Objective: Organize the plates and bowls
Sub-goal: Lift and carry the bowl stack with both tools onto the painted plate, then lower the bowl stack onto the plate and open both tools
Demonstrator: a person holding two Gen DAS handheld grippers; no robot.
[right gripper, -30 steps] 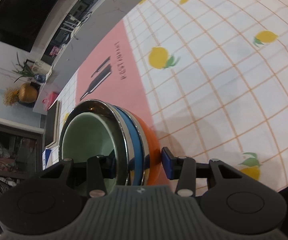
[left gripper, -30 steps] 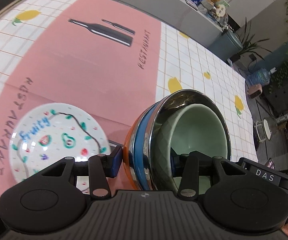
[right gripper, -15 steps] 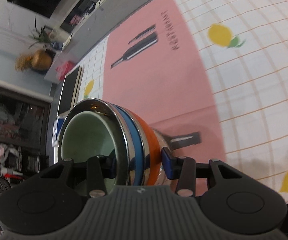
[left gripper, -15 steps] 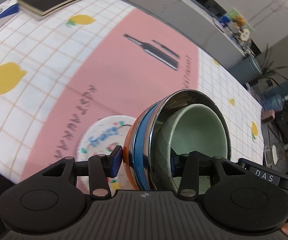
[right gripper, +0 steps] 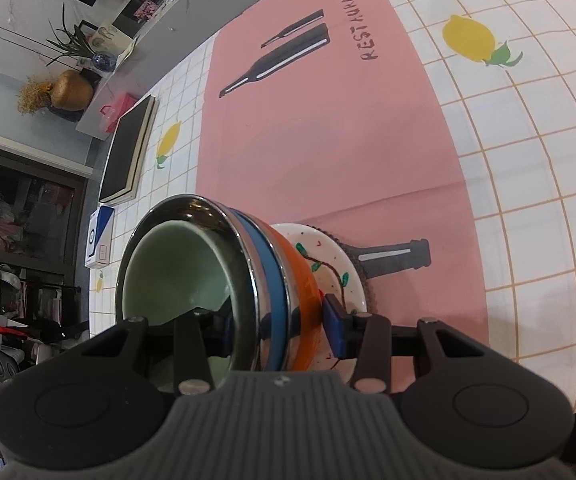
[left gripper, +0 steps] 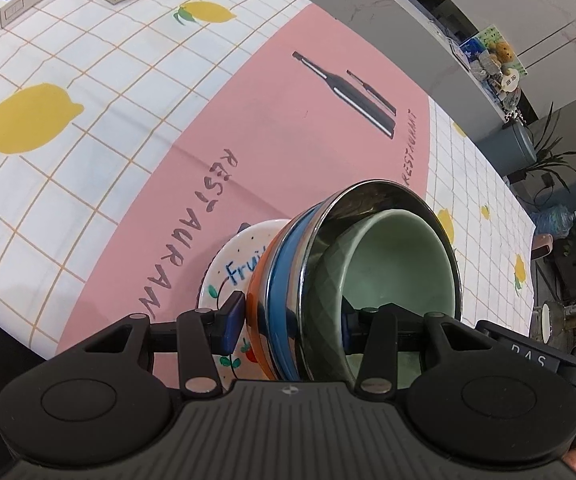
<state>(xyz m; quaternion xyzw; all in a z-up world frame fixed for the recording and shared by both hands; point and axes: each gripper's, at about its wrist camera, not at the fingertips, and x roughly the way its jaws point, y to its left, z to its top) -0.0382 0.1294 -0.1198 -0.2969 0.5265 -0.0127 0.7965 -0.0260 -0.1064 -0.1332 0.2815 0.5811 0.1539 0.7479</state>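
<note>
Both tongs clamp one nested bowl stack (left gripper: 328,280), left tongs (left gripper: 288,326) and right tongs (right gripper: 278,320) each pinching the wall from opposite sides. Stack hangs tilted just above the plate (right gripper: 336,264), which sits on the pink mat (left gripper: 288,128) on the counter (left gripper: 88,60).

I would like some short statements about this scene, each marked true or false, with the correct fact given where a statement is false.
1. The green bowl sits inside the steel bowl. True.
2. Only the right claw grips the bowl stack. False: the left claw clamps its wall too, one finger inside, one outside.
3. A painted plate lies on the pink mat beside the stack. True.
4. The stack rests flat on the tablecloth. False: it is held tilted above the plate.
5. The orange bowl is the innermost one. False: it is outermost, outside the blue bowl.
</note>
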